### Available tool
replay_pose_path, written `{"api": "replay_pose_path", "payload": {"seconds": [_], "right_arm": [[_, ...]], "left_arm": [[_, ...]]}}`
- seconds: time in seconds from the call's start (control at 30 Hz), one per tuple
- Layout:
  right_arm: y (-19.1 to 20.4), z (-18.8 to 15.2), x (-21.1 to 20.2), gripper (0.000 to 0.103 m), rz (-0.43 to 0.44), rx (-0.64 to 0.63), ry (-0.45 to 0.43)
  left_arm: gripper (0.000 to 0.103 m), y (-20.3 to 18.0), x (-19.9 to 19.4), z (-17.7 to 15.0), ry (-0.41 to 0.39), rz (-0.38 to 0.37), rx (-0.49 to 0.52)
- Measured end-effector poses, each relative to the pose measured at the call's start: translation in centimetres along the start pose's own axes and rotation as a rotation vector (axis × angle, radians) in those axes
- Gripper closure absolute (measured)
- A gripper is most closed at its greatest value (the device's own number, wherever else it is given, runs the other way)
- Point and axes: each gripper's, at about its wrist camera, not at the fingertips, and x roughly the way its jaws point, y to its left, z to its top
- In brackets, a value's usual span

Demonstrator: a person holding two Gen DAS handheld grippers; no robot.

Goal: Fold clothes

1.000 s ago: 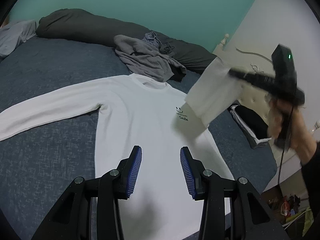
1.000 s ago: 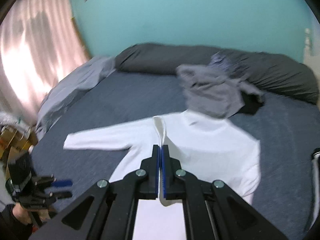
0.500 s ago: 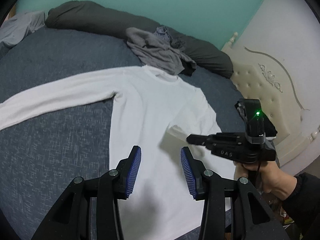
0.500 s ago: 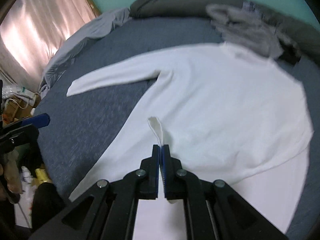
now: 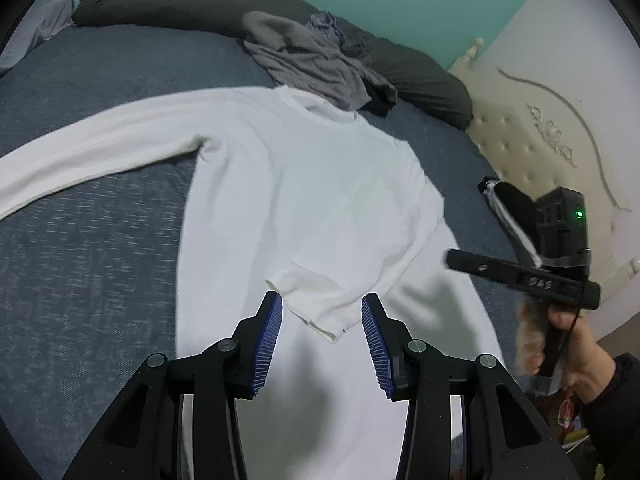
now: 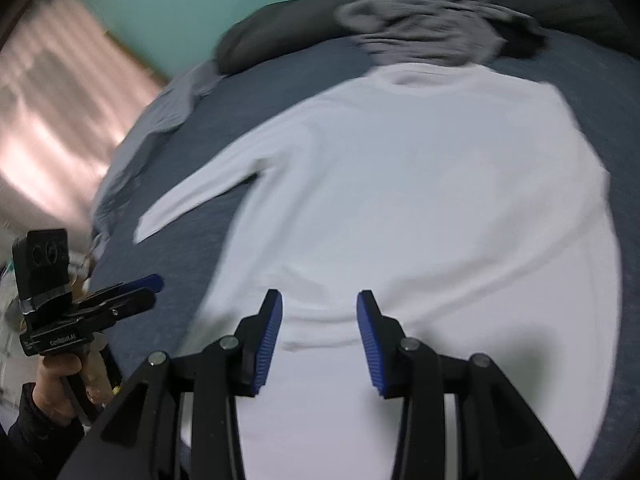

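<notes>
A white long-sleeved shirt (image 5: 312,200) lies flat on the dark blue bed (image 5: 88,240). One sleeve is folded across the body, and its cuff (image 5: 316,304) lies just ahead of my left gripper (image 5: 322,316), which is open and empty above the shirt. The other sleeve (image 5: 92,152) stretches out to the left. In the right wrist view the shirt (image 6: 420,200) fills the middle and my right gripper (image 6: 318,314) is open and empty over the folded cuff. The right gripper also shows in the left wrist view (image 5: 520,276), pulled back off the shirt's right side.
A crumpled grey garment (image 5: 308,60) lies by the shirt's collar, against a long dark pillow (image 5: 192,4). A cream headboard (image 5: 560,152) stands at the right. A dark item with white trim (image 5: 508,208) lies at the bed's right edge. A pink curtain (image 6: 52,120) hangs left.
My right gripper carried the sleeve across the shirt's body, laid it down, opened and let go. It has drawn back to the right. My left gripper stayed open over the shirt.
</notes>
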Motion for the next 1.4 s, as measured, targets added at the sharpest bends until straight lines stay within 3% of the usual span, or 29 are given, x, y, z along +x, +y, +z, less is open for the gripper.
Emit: {"api": "replay_pose_path", "payload": {"seconds": [0.23, 0.47, 0.67, 0.73, 0.87, 1.07, 1.17, 1.4], "right_arm": [[-8.9, -1.4, -2.3, 0.063, -0.102, 0.143, -0.025], [-12.5, -2.4, -2.2, 0.063, -0.118, 0.204, -0.029], [-12.3, -2.9, -0.7, 0.063, -0.105, 0.197, -0.002], [-11.9, -3.0, -0.4, 0.063, -0.103, 0.184, 0.004], [-11.3, -2.8, -0.4, 0.063, -0.098, 0.170, -0.001], [-10.9, -2.5, -1.3, 0.063, -0.084, 0.176, -0.026], [-10.7, -2.5, -1.6, 0.063, -0.079, 0.175, -0.032], [-10.8, -3.0, -2.0, 0.063, -0.076, 0.189, -0.042]], "left_arm": [[0.058, 0.4, 6.0, 0.0, 0.049, 0.061, 0.035], [0.058, 2.1, 8.8, -0.3, 0.071, 0.054, 0.008], [0.064, 3.2, 10.7, -0.5, 0.092, 0.039, -0.005], [0.084, 3.3, 10.7, -0.5, 0.086, 0.030, -0.011], [0.100, 2.7, 9.9, -0.5, 0.080, 0.011, 0.014], [0.100, 2.1, 7.2, -0.2, 0.059, -0.022, 0.000], [0.100, 2.2, 6.3, -0.3, 0.077, -0.003, 0.000], [0.099, 3.7, 8.3, -0.5, 0.139, 0.055, -0.026]]}}
